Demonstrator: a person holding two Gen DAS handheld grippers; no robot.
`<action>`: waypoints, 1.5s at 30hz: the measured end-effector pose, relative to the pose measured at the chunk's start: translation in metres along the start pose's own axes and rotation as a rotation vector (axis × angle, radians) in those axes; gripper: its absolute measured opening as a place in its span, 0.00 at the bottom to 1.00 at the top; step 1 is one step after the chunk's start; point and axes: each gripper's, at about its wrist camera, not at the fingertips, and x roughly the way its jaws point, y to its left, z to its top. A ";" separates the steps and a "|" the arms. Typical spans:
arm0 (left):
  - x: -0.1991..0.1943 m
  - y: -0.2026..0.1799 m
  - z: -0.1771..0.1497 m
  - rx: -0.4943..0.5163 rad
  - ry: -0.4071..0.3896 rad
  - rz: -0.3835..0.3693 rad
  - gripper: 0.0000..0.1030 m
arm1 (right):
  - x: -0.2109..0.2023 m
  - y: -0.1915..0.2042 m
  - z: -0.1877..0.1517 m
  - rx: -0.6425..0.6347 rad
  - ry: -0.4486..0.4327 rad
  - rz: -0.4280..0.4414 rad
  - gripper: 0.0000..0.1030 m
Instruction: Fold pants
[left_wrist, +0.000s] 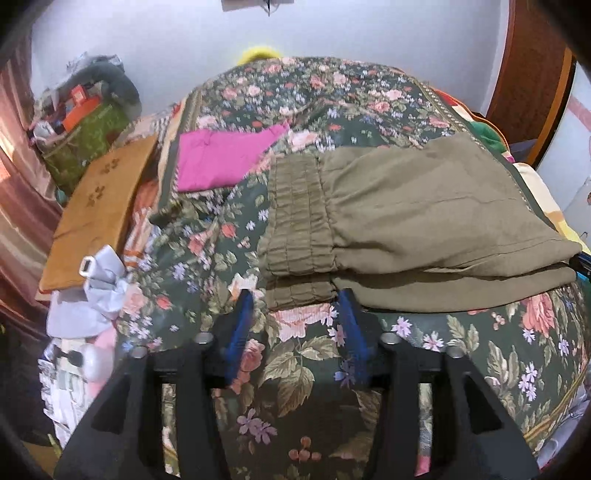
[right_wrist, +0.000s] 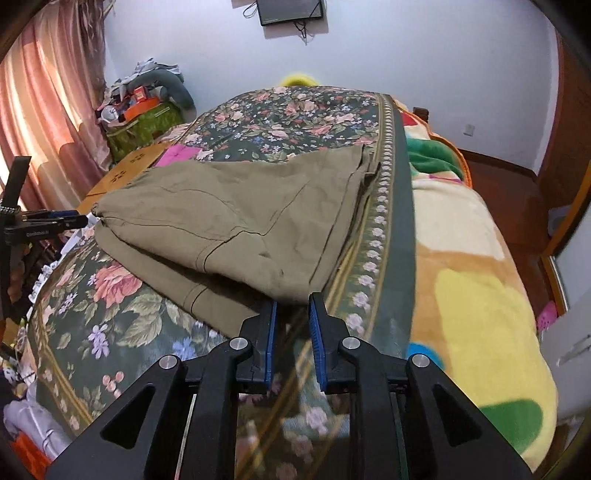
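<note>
The olive pants (left_wrist: 413, 221) lie folded on the floral bed (left_wrist: 295, 369). Left gripper (left_wrist: 295, 310) and right gripper (right_wrist: 291, 314) hover nearby, fingers parted, empty. Pinch both near corners evenly, I'd say.

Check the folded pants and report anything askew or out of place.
The olive pants are folded unevenly: the lower layer sticks out past the top layer along the near edge, by the elastic waistband. Both hand-held grippers are open, off the cloth.
</note>
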 end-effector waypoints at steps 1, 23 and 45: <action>-0.006 -0.002 0.002 0.009 -0.018 0.013 0.64 | -0.004 0.000 0.000 -0.001 -0.005 -0.010 0.17; 0.020 -0.086 0.025 0.302 -0.002 0.030 0.97 | 0.024 0.073 0.031 -0.218 0.000 0.124 0.62; 0.016 -0.098 0.037 0.286 -0.012 -0.111 0.36 | 0.049 0.119 0.059 -0.361 -0.029 0.209 0.09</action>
